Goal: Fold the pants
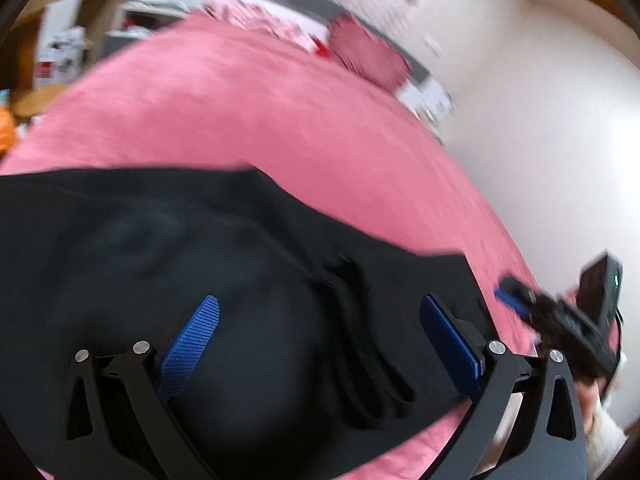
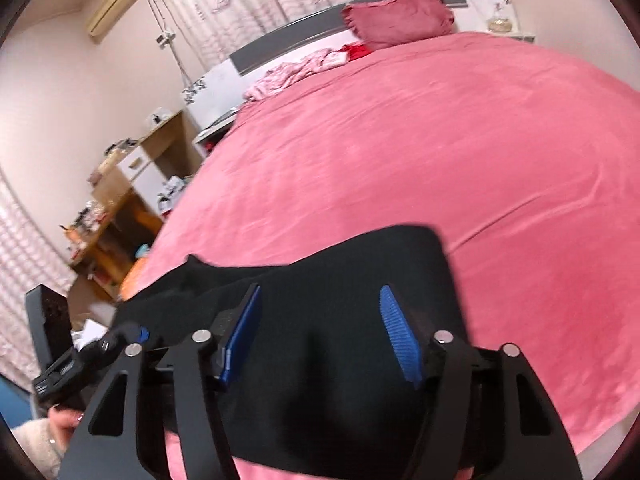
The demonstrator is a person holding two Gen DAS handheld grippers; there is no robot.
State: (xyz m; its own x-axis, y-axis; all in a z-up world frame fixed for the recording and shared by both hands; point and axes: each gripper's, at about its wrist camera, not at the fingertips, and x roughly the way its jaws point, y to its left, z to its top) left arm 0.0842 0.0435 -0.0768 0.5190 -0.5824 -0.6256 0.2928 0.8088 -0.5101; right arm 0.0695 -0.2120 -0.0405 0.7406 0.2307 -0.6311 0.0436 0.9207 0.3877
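Note:
Black pants (image 1: 140, 248) lie flat on the pink bedcover (image 1: 240, 112), near its front edge, with long creases running toward me. My left gripper (image 1: 320, 308) hovers over them with its blue pads wide apart and nothing between them. At the right of that view, the right gripper (image 1: 516, 300) is blurred at the pants' edge. In the right wrist view the pants (image 2: 360, 264) fill the lower middle. The right gripper (image 2: 320, 300) stands open above them, no cloth pinched. The left gripper (image 2: 136, 334) shows at the lower left, held by a hand (image 2: 64, 420).
A dark pink pillow (image 2: 400, 20) and a heap of pink and red clothes (image 2: 304, 68) lie by the grey headboard (image 2: 280, 40). A cluttered wooden desk (image 2: 120, 208) stands left of the bed. A pale wall (image 1: 540, 120) runs along the bed's other side.

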